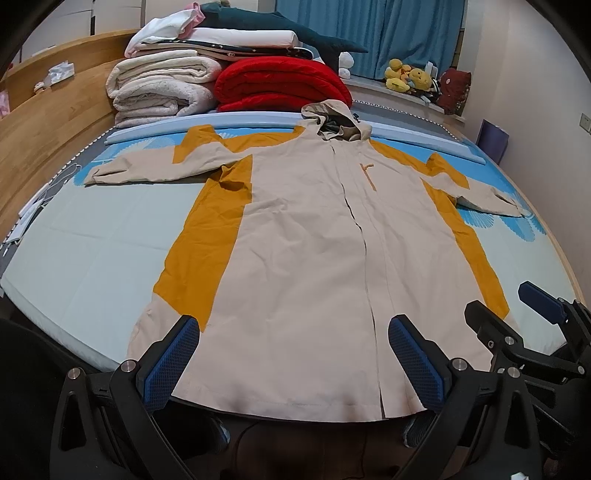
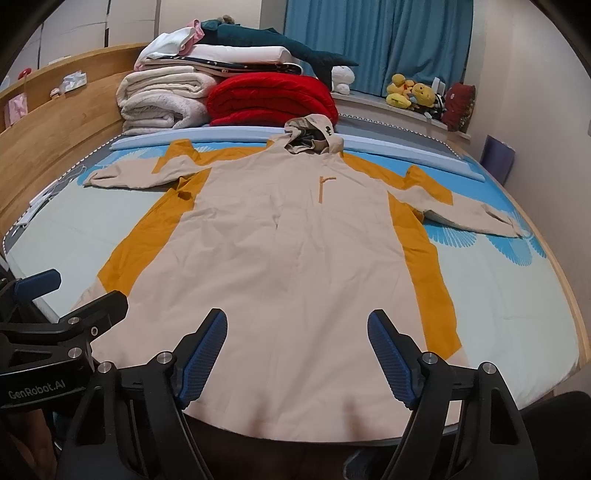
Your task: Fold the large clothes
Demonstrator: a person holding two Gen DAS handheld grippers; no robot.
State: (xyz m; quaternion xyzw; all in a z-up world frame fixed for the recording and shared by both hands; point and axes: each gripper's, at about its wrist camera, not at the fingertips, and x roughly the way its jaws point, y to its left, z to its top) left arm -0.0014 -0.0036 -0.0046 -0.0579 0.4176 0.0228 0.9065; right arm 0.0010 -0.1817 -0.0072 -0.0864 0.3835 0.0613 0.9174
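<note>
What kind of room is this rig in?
A bedroom, most likely: the jacket lies spread on a bed with a wooden headboard, folded blankets stacked at its far end, and plush toys under blue curtains.

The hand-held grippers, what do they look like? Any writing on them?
Each hand-held gripper, left and right, has a black angular frame with silver bolts and two fingers faced with blue, dimpled pads. White lettering on the left one's side reads GenRobot.AI.

Matt creased cloth jacket (image 1: 303, 258); smooth wooden headboard (image 1: 55, 122); fluffy blankets (image 1: 159, 88)
</note>
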